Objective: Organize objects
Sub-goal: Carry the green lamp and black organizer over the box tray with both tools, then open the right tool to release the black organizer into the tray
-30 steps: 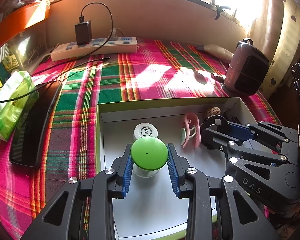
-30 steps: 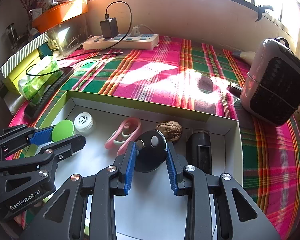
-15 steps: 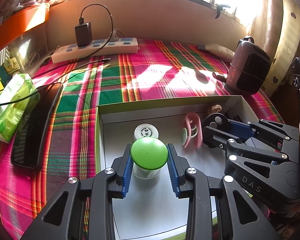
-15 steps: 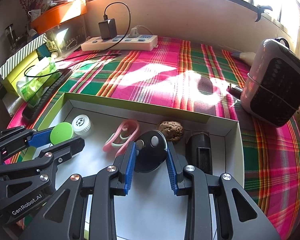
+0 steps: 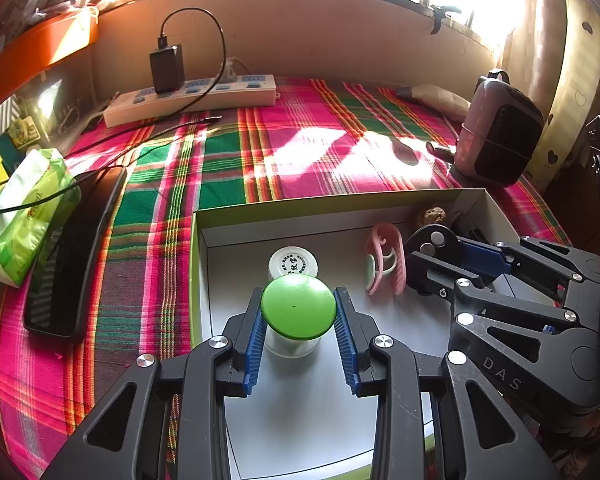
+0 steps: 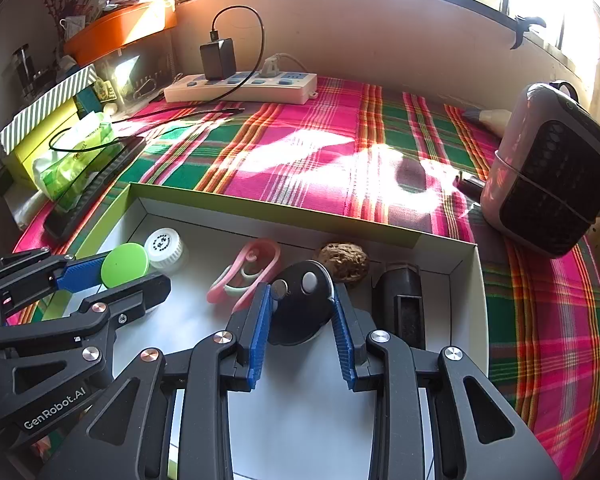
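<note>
A shallow white box with a green rim point(image 5: 340, 204) point(image 6: 260, 204) lies on the plaid cloth. Inside it, my left gripper point(image 5: 298, 296) point(image 6: 132, 276) is shut on a clear jar with a green lid point(image 5: 299, 306) point(image 6: 125, 264), blue pads against the lid's sides. To its right, my right gripper point(image 6: 300, 292) point(image 5: 432, 248) is shut on a black round disc with two silver buttons point(image 6: 300, 300). A white-capped bottle point(image 5: 293, 263) stands just behind the jar. A pink clip point(image 6: 246, 272), a walnut point(image 6: 343, 261) and a black block point(image 6: 400, 304) also lie in the box.
On the cloth's far side lies a power strip point(image 5: 192, 96) with a black charger and cable. A dark phone point(image 5: 72, 248) and a green tissue pack point(image 5: 28, 208) sit left of the box. A pink heater point(image 6: 552, 176) stands at the right. An orange tray sits at the upper left.
</note>
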{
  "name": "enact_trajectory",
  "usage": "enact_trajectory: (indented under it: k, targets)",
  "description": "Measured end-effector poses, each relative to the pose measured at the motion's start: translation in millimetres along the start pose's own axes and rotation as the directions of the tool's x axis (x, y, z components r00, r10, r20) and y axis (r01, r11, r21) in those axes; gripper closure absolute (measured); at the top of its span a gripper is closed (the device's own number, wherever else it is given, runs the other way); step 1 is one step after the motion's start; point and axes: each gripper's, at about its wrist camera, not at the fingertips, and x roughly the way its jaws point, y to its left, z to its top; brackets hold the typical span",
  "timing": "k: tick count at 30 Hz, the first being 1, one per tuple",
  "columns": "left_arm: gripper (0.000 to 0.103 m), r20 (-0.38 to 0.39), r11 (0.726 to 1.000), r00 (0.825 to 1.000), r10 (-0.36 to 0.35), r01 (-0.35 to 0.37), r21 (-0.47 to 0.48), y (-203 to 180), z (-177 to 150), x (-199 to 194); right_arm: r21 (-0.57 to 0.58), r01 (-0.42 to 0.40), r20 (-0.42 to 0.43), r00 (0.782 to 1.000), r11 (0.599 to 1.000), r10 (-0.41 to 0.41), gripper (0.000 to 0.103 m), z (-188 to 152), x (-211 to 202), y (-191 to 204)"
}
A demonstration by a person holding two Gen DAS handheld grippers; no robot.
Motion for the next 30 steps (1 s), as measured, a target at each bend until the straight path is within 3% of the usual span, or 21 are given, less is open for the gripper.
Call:
enact_trajectory:
  k: [11,15,30]
  targets:
    - [0.072,0.000,1.000,1.000,0.000,0.000,-0.002,1.1,-0.3,-0.2,0.018,-0.012,0.010,1.000,1.000,0.012,0.071,-0.2,-1.2,-1.5]
    - [0.072,0.000,1.000,1.000,0.001,-0.001,-0.002,0.9,-0.2,0.3,0.016,-0.011,0.015,1.000,1.000,0.011,0.063,-0.4,-2.5,-0.6]
    - [0.071,0.010,1.000,1.000,0.016,-0.016,-0.005,1.8,-0.8,-5.2,0.011,-0.005,0.024,1.000,1.000,0.005,0.061,-1.6,-6.6,1.2]
